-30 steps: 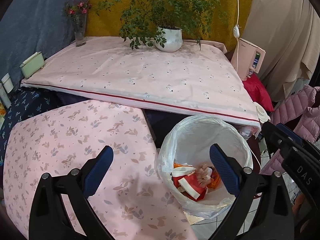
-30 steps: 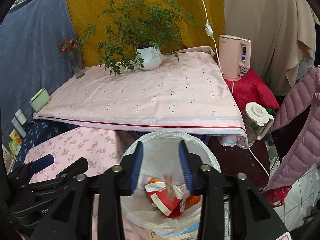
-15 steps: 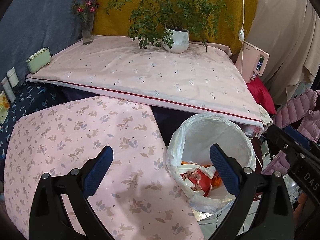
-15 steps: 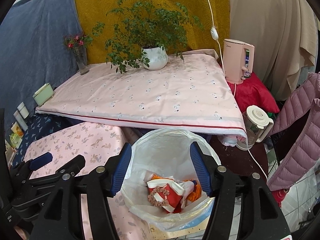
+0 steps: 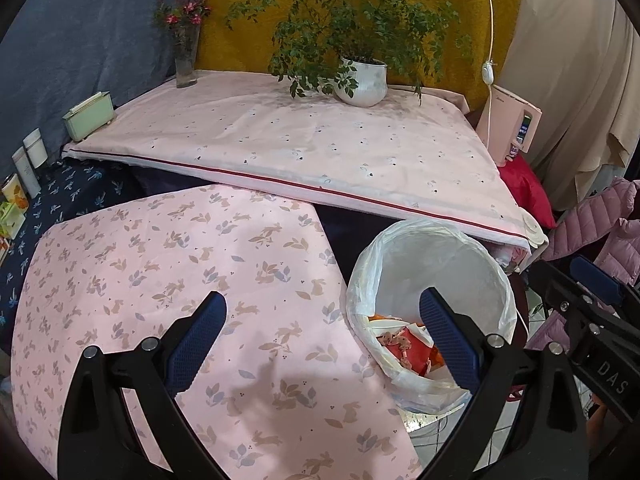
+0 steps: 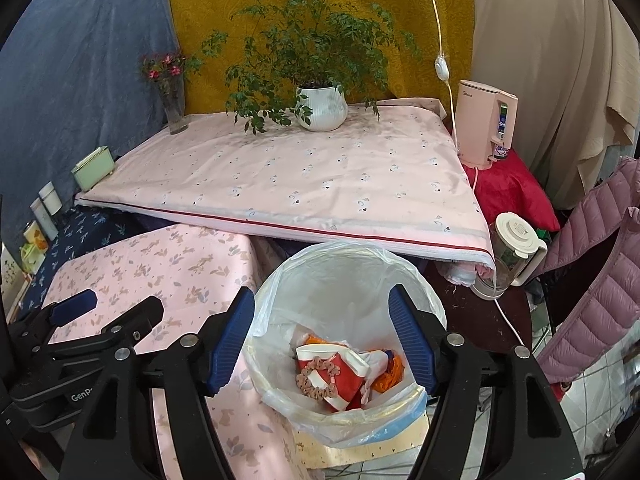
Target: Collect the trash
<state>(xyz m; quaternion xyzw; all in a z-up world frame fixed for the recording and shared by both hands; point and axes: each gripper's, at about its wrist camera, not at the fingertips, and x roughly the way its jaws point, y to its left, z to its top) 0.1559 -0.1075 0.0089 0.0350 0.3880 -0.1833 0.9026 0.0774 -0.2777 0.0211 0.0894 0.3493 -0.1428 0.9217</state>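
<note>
A bin lined with a white plastic bag [image 6: 352,280] [image 5: 432,264] stands on the floor beside the low pink table. Inside lie red-and-white paper cups, orange scraps and a brown frilly piece of trash [image 6: 318,376] [image 5: 400,346]. My right gripper [image 6: 322,332] hangs over the bin, its jaws opening, with nothing between the blue pads. My left gripper [image 5: 320,336] is open and empty, over the edge of the pink rabbit-print cloth [image 5: 180,272], beside the bin. The right gripper's black frame [image 5: 588,320] shows at the right edge of the left wrist view.
A higher table with a pink cloth [image 6: 304,184] holds a potted plant [image 6: 320,108], a flower vase [image 6: 174,96] and a green box [image 6: 94,168]. A pink water dispenser [image 6: 484,128], a blender jug [image 6: 512,256] and a mauve puffer jacket [image 6: 592,288] stand at the right.
The right gripper's jaws have spread wider above the bin, and the brown frilly piece has dropped from between them onto the cups. Both grippers drifted slightly sideways.
</note>
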